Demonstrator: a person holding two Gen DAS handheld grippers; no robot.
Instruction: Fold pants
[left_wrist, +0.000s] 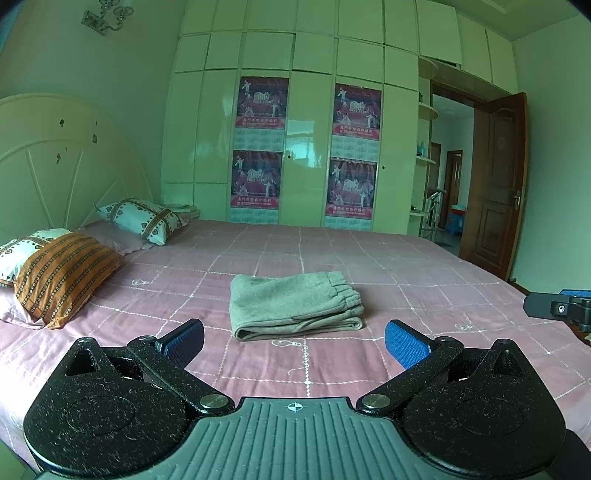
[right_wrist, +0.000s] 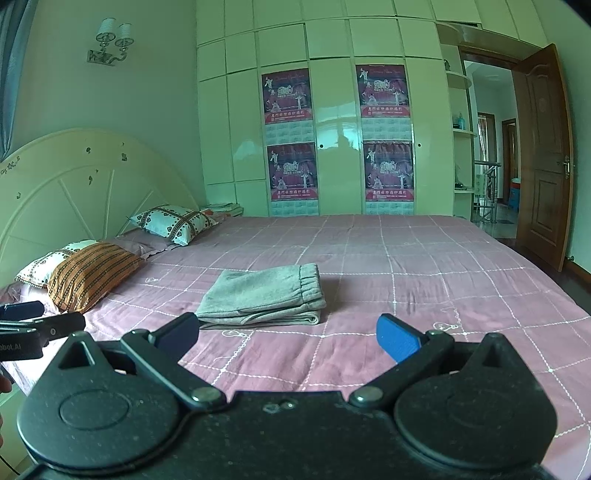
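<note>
Grey pants (left_wrist: 295, 304) lie folded into a compact rectangle on the pink checked bedspread (left_wrist: 424, 273), elastic waistband on top toward the right. My left gripper (left_wrist: 294, 341) hovers just in front of them, open, blue pads wide apart and holding nothing. In the right wrist view the folded pants (right_wrist: 264, 293) sit ahead and slightly left of my right gripper (right_wrist: 288, 334), which is open and empty as well. The right gripper's body (left_wrist: 561, 308) shows at the right edge of the left wrist view; the left gripper (right_wrist: 26, 319) shows at the left edge of the right wrist view.
Pillows (left_wrist: 62, 273) are stacked against the cream headboard (left_wrist: 66, 162) on the left. A white wardrobe (left_wrist: 306, 147) with posters stands behind the bed. A brown door (left_wrist: 498, 184) is open at the right. The bedspread (right_wrist: 424, 273) stretches flat to the right of the pants.
</note>
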